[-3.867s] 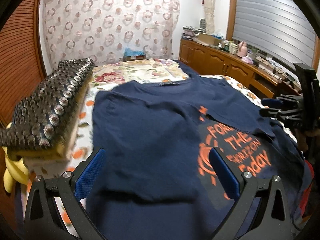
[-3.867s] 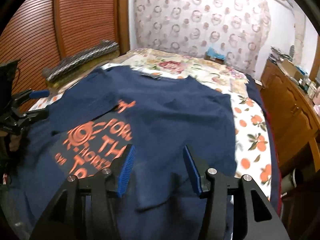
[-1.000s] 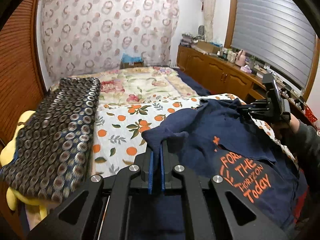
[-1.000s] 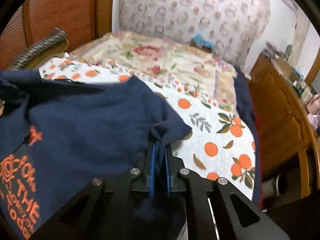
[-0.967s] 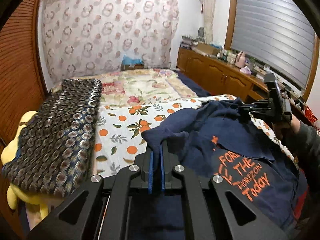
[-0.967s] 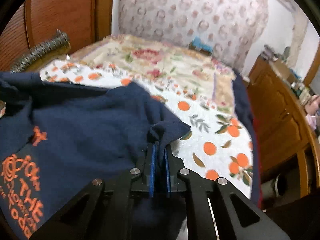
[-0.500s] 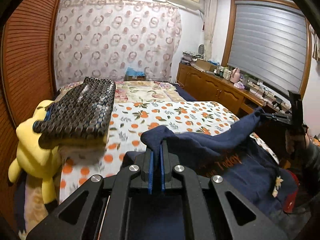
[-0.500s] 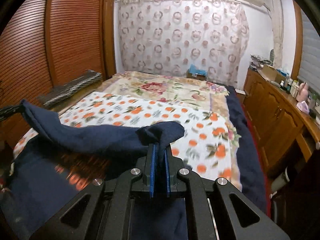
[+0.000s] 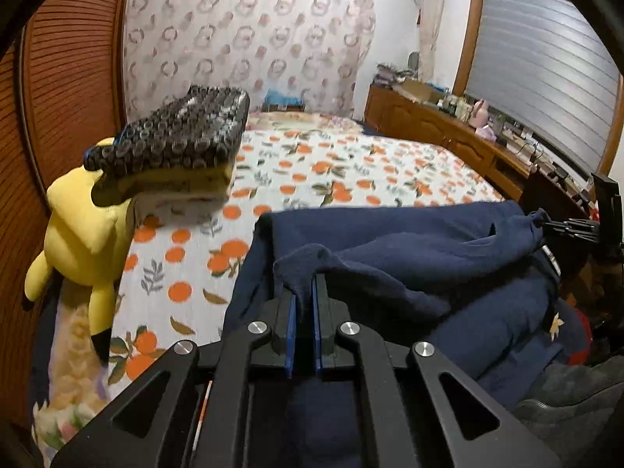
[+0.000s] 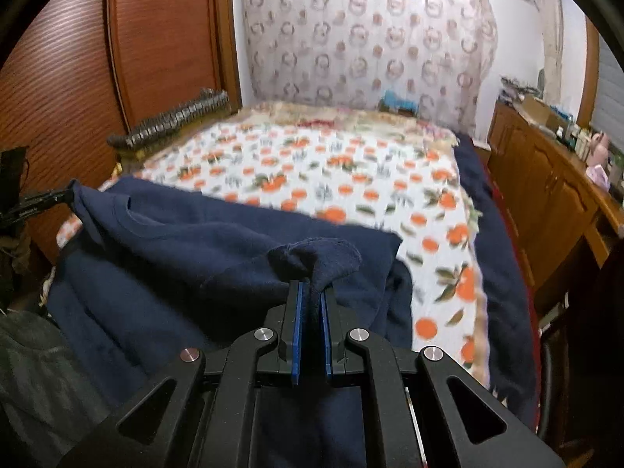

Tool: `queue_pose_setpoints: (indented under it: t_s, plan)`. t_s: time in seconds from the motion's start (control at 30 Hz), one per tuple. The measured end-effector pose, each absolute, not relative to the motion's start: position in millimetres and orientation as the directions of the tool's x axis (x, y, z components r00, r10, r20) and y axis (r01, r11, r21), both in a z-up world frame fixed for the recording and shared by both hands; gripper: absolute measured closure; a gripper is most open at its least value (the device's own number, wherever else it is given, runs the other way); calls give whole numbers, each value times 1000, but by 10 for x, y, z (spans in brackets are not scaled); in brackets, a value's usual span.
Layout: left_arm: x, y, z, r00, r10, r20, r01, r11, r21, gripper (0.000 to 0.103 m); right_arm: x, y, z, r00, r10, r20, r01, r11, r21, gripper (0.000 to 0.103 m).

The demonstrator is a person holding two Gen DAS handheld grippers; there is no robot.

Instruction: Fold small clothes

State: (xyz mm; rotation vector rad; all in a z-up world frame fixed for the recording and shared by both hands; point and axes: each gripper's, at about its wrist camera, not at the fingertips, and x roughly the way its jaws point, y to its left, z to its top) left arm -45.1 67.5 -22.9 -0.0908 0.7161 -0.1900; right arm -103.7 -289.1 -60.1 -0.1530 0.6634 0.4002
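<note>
Your left tool [image 9: 303, 300] is clamped on a bunched corner of the navy shirt [image 9: 409, 257], and your right tool [image 10: 310, 296] pinches another corner of the same shirt [image 10: 187, 241] between its blue pads. The shirt hangs between the two tools at the near edge of the bed [image 9: 351, 163], its upper layer doubled over the lower one, which drapes down off the edge toward you. In the right wrist view, the collar shows near the left tool.

Beyond the shirt, the orange-print sheet [image 10: 331, 171] lies bare up to a floral blanket near the curtain [image 10: 362, 39]. On the left side of the bed, a folded dark patterned blanket [image 9: 175, 140] sits on a stack of bedding, with a yellow plush toy [image 9: 78, 234] leaning beside it, close to the shirt's left edge. A wooden slatted wall [image 10: 70, 78] runs along that side. On the right, a wooden dresser [image 9: 448, 132] crowded with small items stands under a shuttered window [image 9: 538, 58]. A dark blue cover [image 10: 495, 234] edges the bed on the dresser side. A grey sleeve [image 10: 35, 370] shows low in the right wrist view.
</note>
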Motion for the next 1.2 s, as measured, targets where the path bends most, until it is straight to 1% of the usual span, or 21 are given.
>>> queue_pose_setpoints:
  t_s: [0.07,0.23,0.3,0.33,0.4,0.47,0.5,0.53,0.63,0.67,0.7,0.77,0.9,0.93,1.0,1.07,1.13,1.17,1.2]
  plan:
    - [-461,671,-261,731,-203,-651,140,979,-148,96,-1024,-2840,-644,706,303,-640,-401,916,-8,95]
    - [-461,665,-266,728,-190,-659,134,982,-136,92,-944,-2718,-601,700,287,-653,-402,915,-28,95]
    - [-459,672,-276,729,-184,-659,127,983,-134,85,-974,-2675,-585,702,285,-652,-400,916,-30,95]
    - [-454,682,-284,729,-184,-659,126,983,-136,84,-975,-2673,-575,701,285,-653,-400,916,-30,95]
    - [-453,699,-297,729,-182,-660,119,983,-140,76,-993,-2662,-661,699,282,-657,-400,916,-32,95]
    - [-457,722,-306,730,-184,-658,116,982,-146,70,-961,-2660,-700,695,279,-663,-400,916,-34,95]
    - [-458,734,-311,730,-186,-658,116,982,-148,64,-946,-2658,-717,693,277,-665,-399,916,-34,95]
    - [-461,745,-312,731,-186,-657,116,982,-150,60,-941,-2656,-723,692,277,-666,-398,917,-32,95]
    - [-446,756,-316,722,-195,-664,117,980,-161,54,-924,-2661,-733,691,280,-667,-398,917,-28,95]
    - [-444,763,-322,721,-198,-664,116,979,-166,46,-915,-2661,-737,690,279,-668,-398,917,-28,95]
    - [-444,771,-326,723,-196,-663,114,980,-166,36,-913,-2662,-740,689,277,-670,-398,917,-30,95]
    - [-450,794,-335,727,-196,-658,109,979,-171,24,-904,-2657,-744,687,271,-674,-397,917,-36,95]
    - [-430,837,-354,725,-194,-660,96,979,-182,21,-919,-2656,-752,683,272,-677,-398,917,-34,95]
    - [-424,848,-353,727,-185,-661,87,980,-178,21,-920,-2669,-746,682,276,-677,-399,917,-28,92]
    - [-415,865,-333,731,-173,-660,78,982,-171,21,-925,-2693,-711,684,280,-674,-395,918,-19,91]
    - [-424,889,-288,743,-161,-650,71,984,-162,21,-943,-2719,-654,696,275,-664,-386,922,-23,84]
    - [-432,916,-244,754,-152,-639,63,985,-160,21,-967,-2745,-584,711,274,-648,-379,925,-24,68]
    - [-434,936,-210,761,-146,-632,58,986,-158,21,-980,-2755,-545,718,277,-639,-379,925,-24,65]
    - [-431,947,-192,763,-144,-630,57,986,-156,21,-989,-2767,-514,726,280,-628,-380,924,-27,60]
